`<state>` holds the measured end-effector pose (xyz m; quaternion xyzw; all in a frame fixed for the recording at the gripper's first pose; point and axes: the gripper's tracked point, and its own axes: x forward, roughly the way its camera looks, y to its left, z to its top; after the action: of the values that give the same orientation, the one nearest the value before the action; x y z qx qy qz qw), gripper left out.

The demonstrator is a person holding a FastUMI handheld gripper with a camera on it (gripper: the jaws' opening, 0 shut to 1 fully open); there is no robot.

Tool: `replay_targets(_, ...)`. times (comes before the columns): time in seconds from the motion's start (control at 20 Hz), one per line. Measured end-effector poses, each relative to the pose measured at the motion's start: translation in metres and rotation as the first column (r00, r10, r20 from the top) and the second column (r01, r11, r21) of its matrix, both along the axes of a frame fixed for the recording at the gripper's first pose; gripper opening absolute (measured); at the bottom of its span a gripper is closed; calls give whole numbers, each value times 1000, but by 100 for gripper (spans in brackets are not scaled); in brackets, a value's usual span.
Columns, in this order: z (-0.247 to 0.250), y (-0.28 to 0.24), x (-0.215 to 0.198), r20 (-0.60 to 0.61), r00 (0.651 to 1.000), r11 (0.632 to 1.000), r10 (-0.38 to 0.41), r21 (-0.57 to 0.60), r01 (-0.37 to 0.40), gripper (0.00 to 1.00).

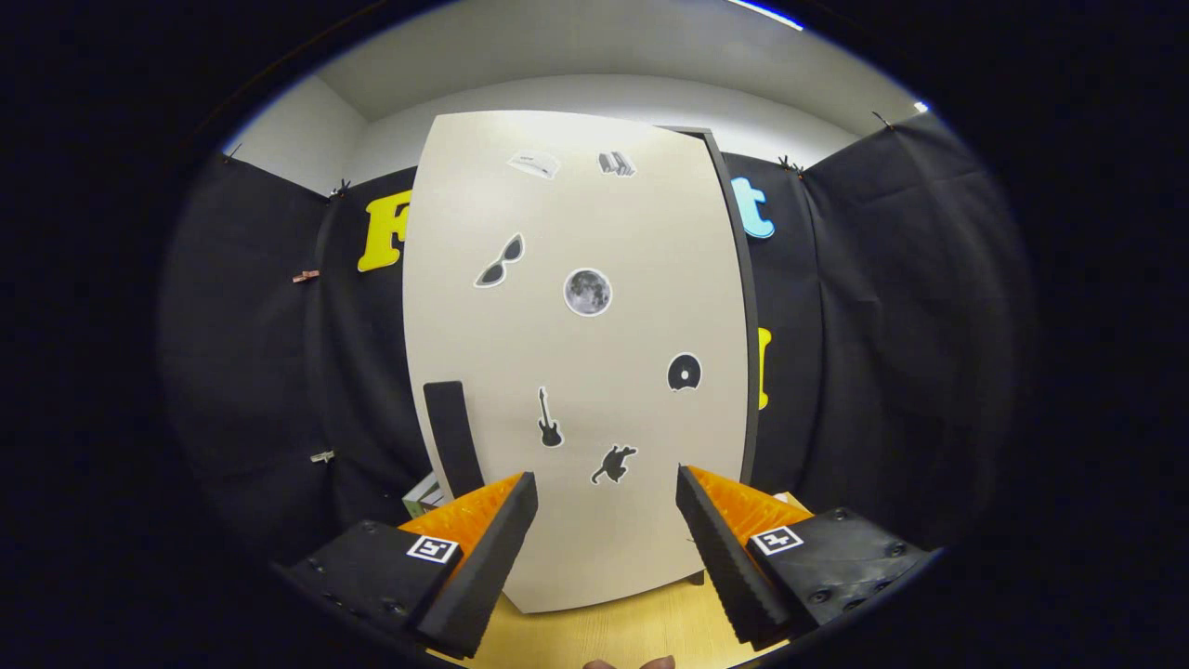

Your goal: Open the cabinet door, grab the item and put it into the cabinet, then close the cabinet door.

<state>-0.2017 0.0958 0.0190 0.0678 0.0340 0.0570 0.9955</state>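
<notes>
Right, here is what I have on my feed.
Cabinet: tall cream-white cabinet door (576, 353) fills the centre of the frame, shut, dotted with small black stickers.
Handle: black upright bar handle (453, 437) sits at the door's lower left.
Table: light wooden tabletop (604, 636) along the bottom.
Gripper: gripper (607, 490) released, fingers spread wide, holding nothing.
Item: small green-and-white box (423, 497) at lower left, partly hidden behind my left finger.

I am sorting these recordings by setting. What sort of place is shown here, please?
Probably a small recording booth, not a real home: black cloth walls enclose a pale cabinet with stickers, standing on a wooden table. The gripper faces its door, fingers open.
</notes>
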Motion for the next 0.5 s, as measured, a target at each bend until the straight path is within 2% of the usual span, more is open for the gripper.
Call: replay_targets(0.5,3,-11,0,13,1000,1000,-22,-9,22,98)
